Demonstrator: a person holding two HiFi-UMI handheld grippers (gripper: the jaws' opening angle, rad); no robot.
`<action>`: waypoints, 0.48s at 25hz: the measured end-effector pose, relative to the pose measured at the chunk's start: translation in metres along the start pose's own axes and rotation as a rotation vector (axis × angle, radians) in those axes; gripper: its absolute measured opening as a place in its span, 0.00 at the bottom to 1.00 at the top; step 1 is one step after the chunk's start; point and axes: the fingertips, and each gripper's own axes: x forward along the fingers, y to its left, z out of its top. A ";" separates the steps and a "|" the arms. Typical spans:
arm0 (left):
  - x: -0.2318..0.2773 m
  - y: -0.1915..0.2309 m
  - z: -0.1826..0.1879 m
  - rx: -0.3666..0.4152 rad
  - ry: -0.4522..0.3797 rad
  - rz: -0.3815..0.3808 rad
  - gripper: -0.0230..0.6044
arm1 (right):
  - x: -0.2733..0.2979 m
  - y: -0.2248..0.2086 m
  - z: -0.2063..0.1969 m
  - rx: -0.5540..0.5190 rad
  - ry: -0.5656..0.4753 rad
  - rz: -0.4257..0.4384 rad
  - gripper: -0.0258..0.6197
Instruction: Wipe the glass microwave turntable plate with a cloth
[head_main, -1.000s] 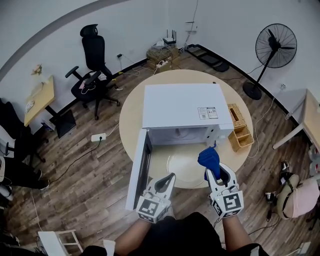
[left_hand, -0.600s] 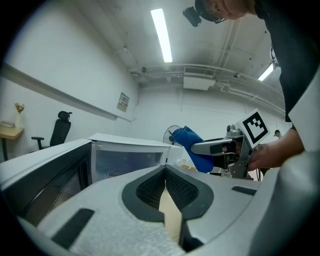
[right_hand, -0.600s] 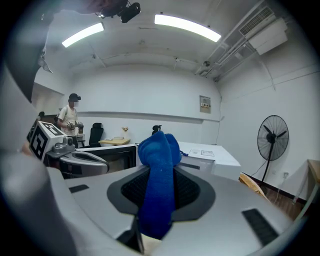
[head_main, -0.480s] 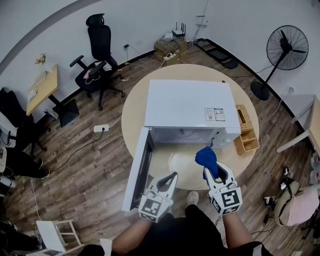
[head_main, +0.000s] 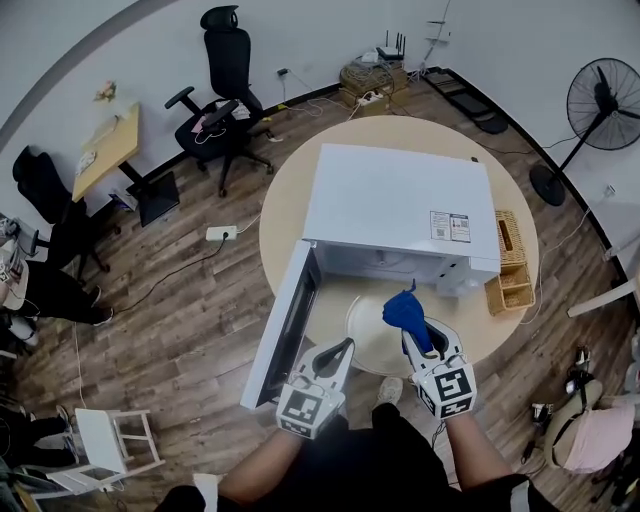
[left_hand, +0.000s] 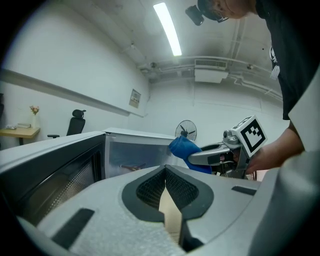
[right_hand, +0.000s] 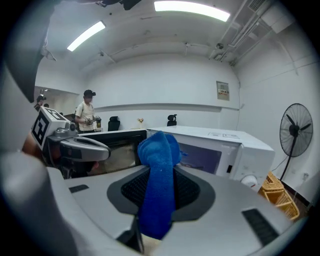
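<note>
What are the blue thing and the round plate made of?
The blue cloth looks like soft, fuzzy fabric, maybe microfibre: it bunches and folds. The round plate looks like clear, smooth glass, since the tan table seems to show through it faintly.

The round glass turntable plate (head_main: 372, 340) is being walled off behind by the white box-shaped microwave (head_main: 400, 205) and leftward by its open dark-windowed door (head_main: 283, 325); the near side is being left free.

Glass plate (head_main: 360, 335) partly hidden behind cloth (head_main: 405, 311), microwave label (head_main: 452, 227) print unreadable, fan (head_main: 600, 95) edge-cropped
</note>
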 end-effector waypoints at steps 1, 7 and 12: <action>-0.001 0.001 -0.002 -0.001 0.007 0.006 0.05 | 0.004 0.002 -0.005 -0.002 0.014 0.014 0.21; -0.009 0.011 -0.008 -0.018 0.024 0.059 0.05 | 0.028 0.017 -0.033 -0.028 0.092 0.090 0.21; -0.010 0.020 -0.009 -0.048 0.015 0.102 0.05 | 0.052 0.030 -0.051 -0.069 0.140 0.154 0.21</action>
